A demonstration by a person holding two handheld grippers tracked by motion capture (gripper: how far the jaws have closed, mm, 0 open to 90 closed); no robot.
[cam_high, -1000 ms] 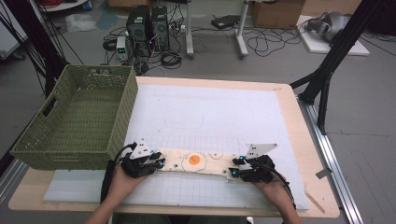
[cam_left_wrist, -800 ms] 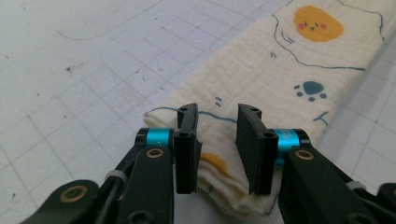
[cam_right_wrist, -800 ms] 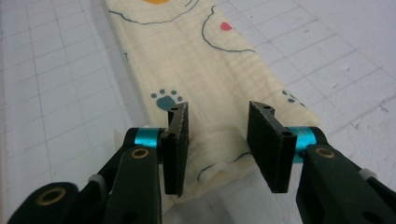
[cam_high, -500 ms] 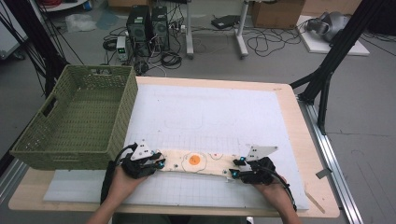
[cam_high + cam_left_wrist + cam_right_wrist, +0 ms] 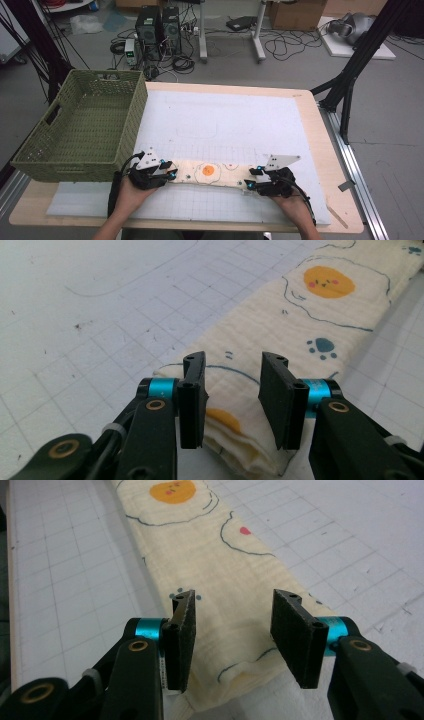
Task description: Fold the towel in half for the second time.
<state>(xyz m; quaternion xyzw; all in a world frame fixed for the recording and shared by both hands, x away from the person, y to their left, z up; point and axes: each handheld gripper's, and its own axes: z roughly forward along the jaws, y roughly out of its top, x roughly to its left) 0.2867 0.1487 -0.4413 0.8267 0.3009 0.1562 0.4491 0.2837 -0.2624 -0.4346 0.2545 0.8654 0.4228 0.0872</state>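
Left gripper [image 5: 232, 390]: your jaws are open around the cloth's [image 5: 280, 330] near end.
Right gripper [image 5: 235, 630]: open too, at its other end.

The high view looks forward and down from above the person's edge of the desk [image 5: 320, 130], far enough back to take in the whole top, the basket [image 5: 85, 127] at its left and the floor beyond. The left gripper view sits low and close behind its own jaws, looking along the folded cloth [image 5: 300, 325] from one end. The right gripper view sits equally close at the other end, looking back along it. All three views share the cloth and the gridded mat [image 5: 225, 120] under it; the orange print [image 5: 209, 170] appears in each.
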